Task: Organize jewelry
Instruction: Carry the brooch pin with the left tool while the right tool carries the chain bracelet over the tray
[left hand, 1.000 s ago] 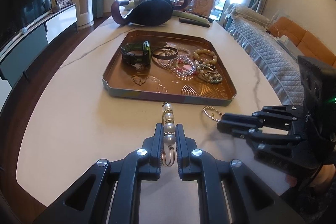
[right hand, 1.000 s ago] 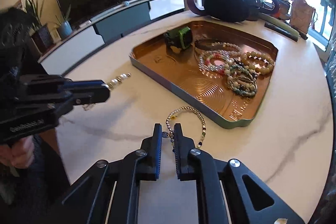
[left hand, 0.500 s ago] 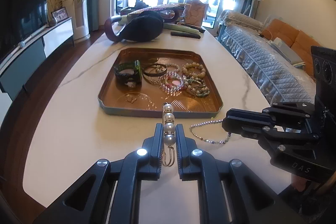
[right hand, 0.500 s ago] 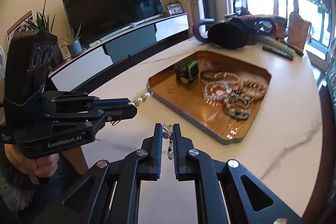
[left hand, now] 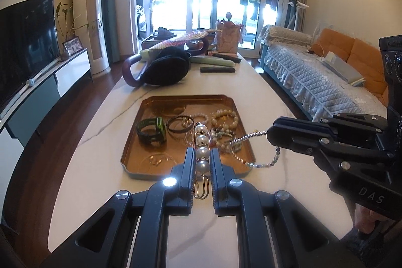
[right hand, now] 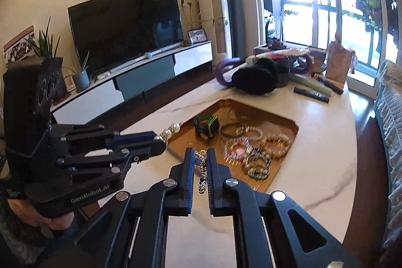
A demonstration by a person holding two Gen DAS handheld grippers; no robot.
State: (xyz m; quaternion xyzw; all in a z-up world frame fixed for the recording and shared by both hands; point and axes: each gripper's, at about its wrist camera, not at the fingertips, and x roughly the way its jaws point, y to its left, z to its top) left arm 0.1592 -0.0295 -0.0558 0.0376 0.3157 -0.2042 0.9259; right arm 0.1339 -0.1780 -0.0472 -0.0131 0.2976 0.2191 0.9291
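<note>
Both grippers have risen off the table (left hand: pixel 105 167): left gripper (left hand: pixel 202 163), lower centre, clamps the pearl pin (left hand: pixel 201 145); right gripper (right hand: pixel 200 167) pinches the beaded bracelet (left hand: pixel 261 150), dangling right of centre above the copper tray (left hand: pixel 140 122).

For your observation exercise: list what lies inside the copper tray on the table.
Inside the copper tray: a green-and-black watch, a dark bangle, several beaded bracelets and a small gold piece. The pearl clip held in the left gripper covers some bracelets.

Glossy, seemingly metal copper tray (left hand: pixel 130 142)
</note>
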